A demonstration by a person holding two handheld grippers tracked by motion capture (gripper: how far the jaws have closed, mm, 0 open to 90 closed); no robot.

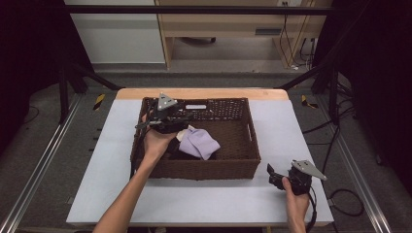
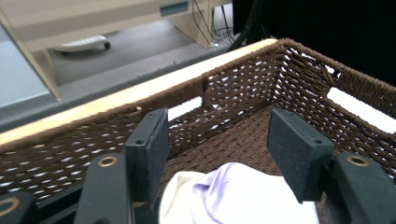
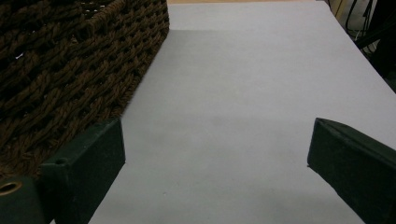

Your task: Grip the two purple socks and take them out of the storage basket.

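**Soft cloth in the basket, left gripper above it**

The cloth (image 1: 198, 143) lay inside the brown woven basket (image 1: 252, 145), in its left half, close to the near wall. It was pale lilac with a cream part at one side, and it sat in a loose, crumpled heap. From this I judged it light and soft, with no stiffness at all; it would hang down and change shape when lifted, but it was not fragile and probably not slippery. A good place to take hold seemed a raised fold at the top of the heap, where the jaws could close on several layers without catching the wicker bottom.

The left gripper (image 1: 167, 121) hung over the basket's left part, just above the cloth. In the left gripper view its jaws stood wide apart and held nothing, with the cloth (image 2: 233, 196) low between them.

The right gripper (image 1: 279, 175) rested on the table (image 1: 291, 126), to the right of the basket's near corner. Its jaws were also spread and empty, with bare table between them.

The table had a smooth, pale grey top with a wooden edge at the far side. Beyond it were a grey floor, light wooden furniture and some cables. Dark frames and curtains stood at both sides.
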